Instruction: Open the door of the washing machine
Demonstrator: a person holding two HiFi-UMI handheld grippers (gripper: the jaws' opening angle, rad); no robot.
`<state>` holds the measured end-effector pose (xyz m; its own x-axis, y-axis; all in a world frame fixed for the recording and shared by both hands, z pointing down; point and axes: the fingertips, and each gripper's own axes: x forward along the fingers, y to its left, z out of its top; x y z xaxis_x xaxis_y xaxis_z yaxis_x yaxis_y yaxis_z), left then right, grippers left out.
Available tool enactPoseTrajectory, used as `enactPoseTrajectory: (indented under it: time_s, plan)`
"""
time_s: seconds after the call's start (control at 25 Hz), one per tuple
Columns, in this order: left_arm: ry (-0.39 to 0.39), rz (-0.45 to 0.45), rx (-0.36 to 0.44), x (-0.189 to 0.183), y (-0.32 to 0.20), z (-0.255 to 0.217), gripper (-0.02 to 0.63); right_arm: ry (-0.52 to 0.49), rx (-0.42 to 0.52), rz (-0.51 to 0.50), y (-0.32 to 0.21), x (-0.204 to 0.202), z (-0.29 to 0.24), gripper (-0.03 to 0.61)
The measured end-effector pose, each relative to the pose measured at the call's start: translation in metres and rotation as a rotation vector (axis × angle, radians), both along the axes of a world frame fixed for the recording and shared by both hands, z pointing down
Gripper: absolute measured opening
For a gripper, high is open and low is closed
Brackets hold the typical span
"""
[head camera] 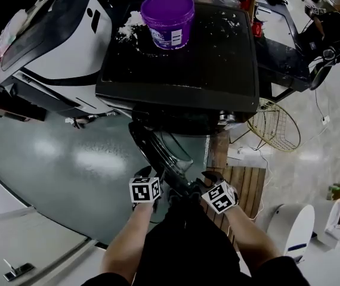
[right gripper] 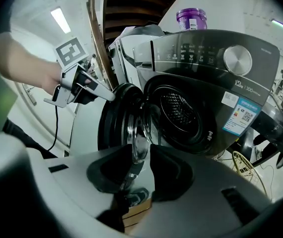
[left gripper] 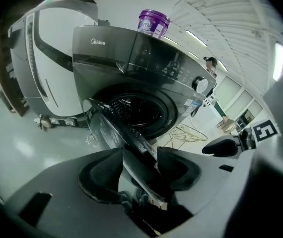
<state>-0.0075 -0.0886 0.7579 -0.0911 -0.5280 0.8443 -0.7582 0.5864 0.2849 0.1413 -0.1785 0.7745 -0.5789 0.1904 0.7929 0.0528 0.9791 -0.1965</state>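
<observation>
The washer (head camera: 182, 58) stands on the floor in front of us, and its door (head camera: 165, 151) already hangs well out from the drum (right gripper: 178, 110), hinged on the side that is left in the right gripper view. Both tools are on the door's free rim. The left tool (left gripper: 139, 157) is about half closed, with the rim filling the gap between its pads. The right tool (right gripper: 141, 155) is narrower and pinches the rim just beside it. We judge the door mostly open, so what remains is to swing it wider. We should follow the hinge's arc rather than pull straight out, keep both grips on the rim and off the glass bowl, and stop before the hinge binds. The washer's front reads "Midea" (left gripper: 98, 42). A blue sticker (right gripper: 242, 114) with a QR code sits by the drum, and the print on the purple tub (head camera: 168, 16) on top is too small to read.
</observation>
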Motion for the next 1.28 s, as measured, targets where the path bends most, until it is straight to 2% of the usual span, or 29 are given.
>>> enactPoseTrajectory:
  time_s: [0.12, 0.28, 0.56, 0.72, 0.92, 1.28]
  plan:
    - [-0.016, -0.035, -0.053, -0.006, 0.019, 0.004, 0.23, -0.029, -0.011, -0.015, 0.004, -0.004, -0.008, 0.123]
    - [0.012, -0.105, -0.108, -0.007, 0.044, 0.005, 0.218, -0.06, -0.024, -0.051, 0.005, -0.007, -0.025, 0.117]
    - [-0.033, -0.095, -0.18, -0.021, 0.082, 0.008, 0.218, -0.078, -0.015, -0.056, -0.017, -0.021, -0.044, 0.103]
    - [-0.026, -0.101, -0.176, -0.035, 0.102, 0.013, 0.218, -0.081, 0.002, -0.027, -0.021, -0.034, -0.06, 0.098]
    - [-0.011, -0.096, -0.159, -0.057, 0.13, 0.012, 0.215, -0.121, -0.061, 0.089, -0.003, -0.06, -0.088, 0.089]
    - [0.018, -0.071, -0.122, -0.088, 0.173, 0.01, 0.213, -0.125, -0.068, 0.104, 0.052, -0.1, -0.11, 0.081]
